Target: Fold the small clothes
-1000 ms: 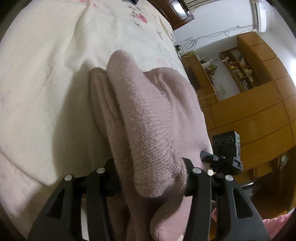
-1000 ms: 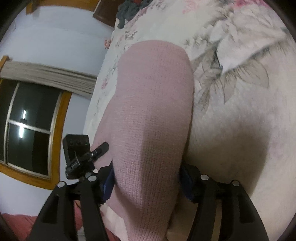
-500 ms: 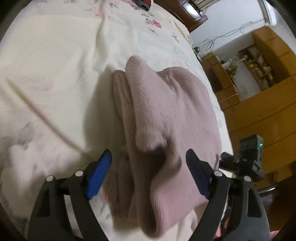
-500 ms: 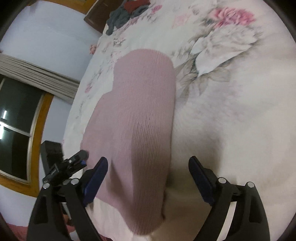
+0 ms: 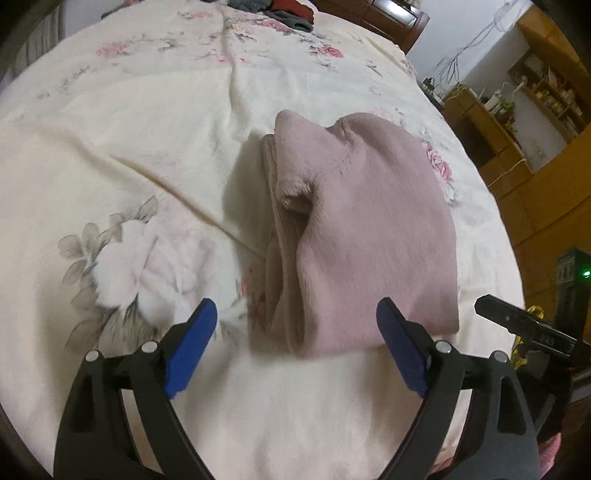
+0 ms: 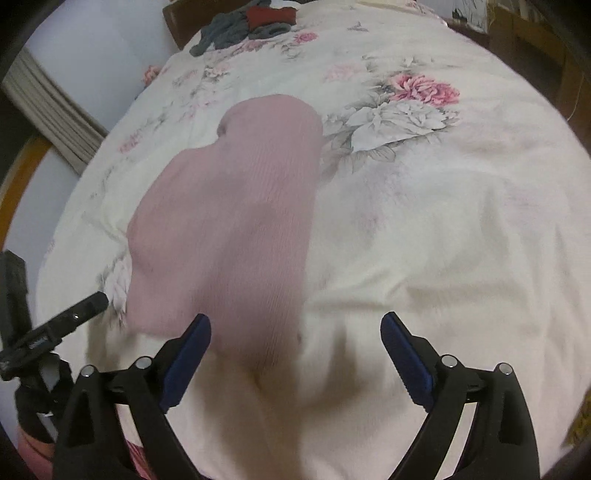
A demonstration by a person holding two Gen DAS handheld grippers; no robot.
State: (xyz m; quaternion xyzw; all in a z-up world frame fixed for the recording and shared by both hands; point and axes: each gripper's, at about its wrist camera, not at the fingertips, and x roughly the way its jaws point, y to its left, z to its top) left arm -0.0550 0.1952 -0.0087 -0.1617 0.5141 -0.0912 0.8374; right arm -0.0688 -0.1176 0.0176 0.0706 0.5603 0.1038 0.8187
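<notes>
One pink knitted garment (image 5: 369, 229) is counted, folded on one floral bedspread (image 5: 129, 147). Two grippers are counted: the left gripper (image 5: 295, 332) and the right gripper (image 6: 295, 343), each with two blue-padded fingers (image 5: 190, 349) set wide apart, nothing held between them. One heap of dark and red clothes (image 6: 245, 24) is noted at the far end of the bed.

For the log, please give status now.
Left gripper and right gripper: jaws open, empty. Pink sweater folded on the bed. Nothing in the way.
</notes>
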